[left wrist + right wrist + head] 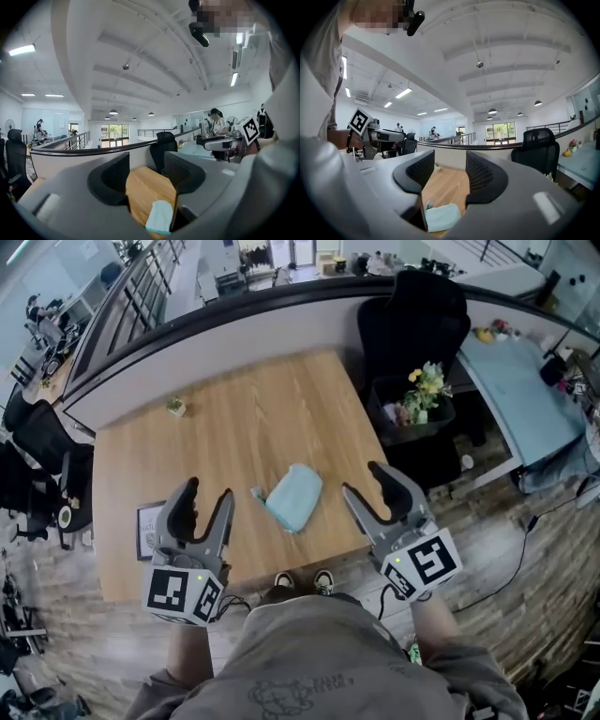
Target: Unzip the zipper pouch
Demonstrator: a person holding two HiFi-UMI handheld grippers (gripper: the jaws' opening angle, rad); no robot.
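**Both grippers raised and open, pouch not yet touched**

Head view: the zipper pouch (292,495), pale blue, lies flat on the wooden table (253,418) near its lower edge, just below frame centre. The left gripper (209,493) is at lower left and the right gripper (362,480) at lower right. They flank the pouch, and neither touches it. Both sets of jaws are spread wide with nothing between them. This looks like a ready stance, with one gripper on each side so that one can pin the fabric while the other pulls the slider. A small dark tab sticks out at the pouch's upper-left corner. It may be the zip pull, but it is too small to be sure.

Left gripper view: the jaws stand apart and empty. The pouch (159,216) shows low in the gap, at the bottom centre of the frame. It lies on the table (145,187), beyond the tips and apart from them.

Right gripper view: here too the jaws gape with nothing held. The pouch (440,216) sits at the bottom of the frame, slightly left of centre, on the table (447,185) ahead of the tips. It lies nearer the left jaw's line than the right's.
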